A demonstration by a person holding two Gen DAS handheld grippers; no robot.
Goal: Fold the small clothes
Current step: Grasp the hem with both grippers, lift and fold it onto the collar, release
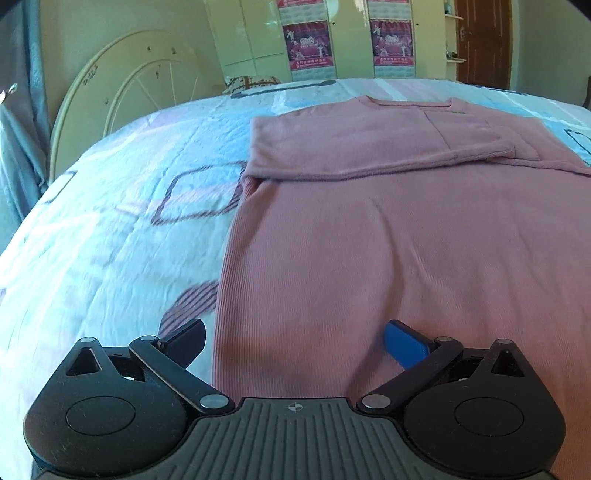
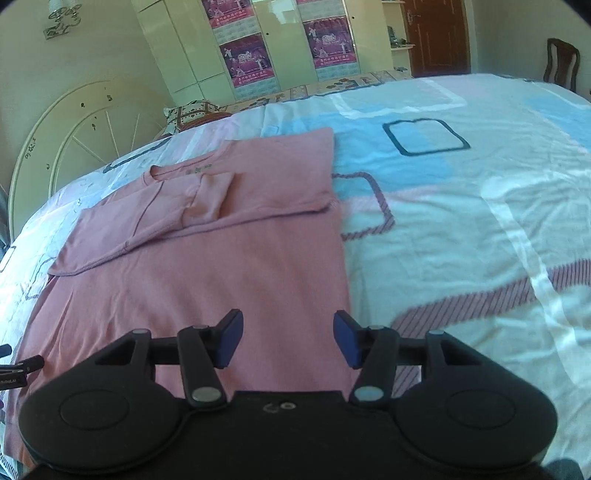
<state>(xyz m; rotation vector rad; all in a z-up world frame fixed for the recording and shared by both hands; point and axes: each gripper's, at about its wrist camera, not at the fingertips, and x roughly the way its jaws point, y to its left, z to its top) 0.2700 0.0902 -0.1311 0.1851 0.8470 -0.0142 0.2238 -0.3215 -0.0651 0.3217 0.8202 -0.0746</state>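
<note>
A pink long-sleeved top [image 1: 388, 240] lies flat on the bed, neck away from me, both sleeves folded across the chest. It also shows in the right wrist view [image 2: 207, 266]. My left gripper [image 1: 293, 341] is open wide and empty over the top's near left hem corner, its left finger over the bedspread and its right finger over the cloth. My right gripper [image 2: 288, 338] is open and empty above the top's near right hem edge. A bit of the left gripper [image 2: 14, 369] shows at the left edge of the right wrist view.
The bedspread [image 2: 461, 221] is white with pink, blue and striped patches. A cream round headboard [image 1: 122, 96] stands at the left. Wardrobes with posters [image 2: 251, 48], a brown door [image 2: 439, 33] and a chair [image 2: 559, 62] stand beyond the bed.
</note>
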